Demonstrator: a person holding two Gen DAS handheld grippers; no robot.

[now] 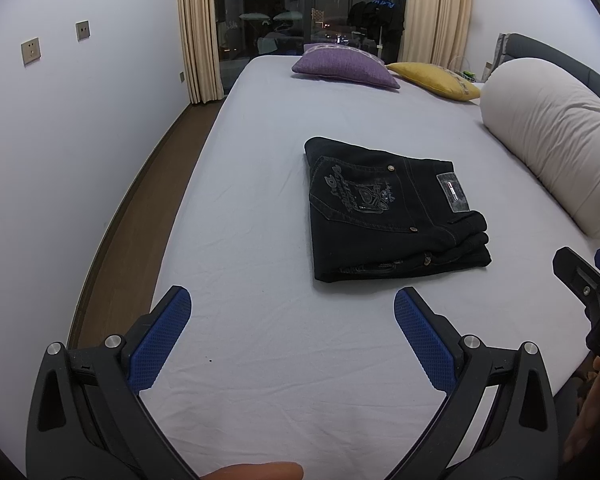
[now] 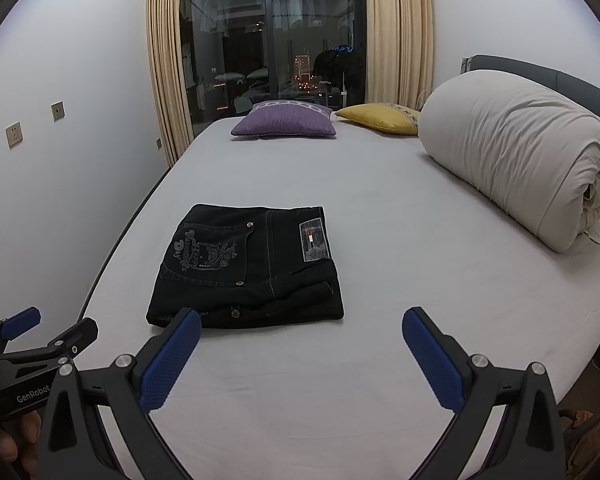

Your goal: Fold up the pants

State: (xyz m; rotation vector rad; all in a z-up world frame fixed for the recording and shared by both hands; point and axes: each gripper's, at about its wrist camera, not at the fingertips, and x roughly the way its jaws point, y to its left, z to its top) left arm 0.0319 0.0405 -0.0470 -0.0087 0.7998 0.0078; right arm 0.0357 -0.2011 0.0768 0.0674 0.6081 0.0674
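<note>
Two grippers hang over the near edge of the bed (image 1: 260, 200) — the left gripper (image 1: 292, 312) and the right gripper (image 2: 302, 334), both spread wide, grasping nothing. Beyond them one pair of black pants (image 2: 248, 268) lies folded flat on the sheet. Farther off: one rolled duvet (image 2: 512, 152), two cushions — purple (image 2: 284, 124) and yellow (image 2: 380, 118).

Folded pants (image 1: 392, 208) mid-bed (image 1: 260, 340); 2 pillows (image 1: 346, 65) behind; rolled duvet (image 1: 552, 152) right.

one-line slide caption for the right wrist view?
Open right gripper hovers before folded black jeans on the bed.
</note>
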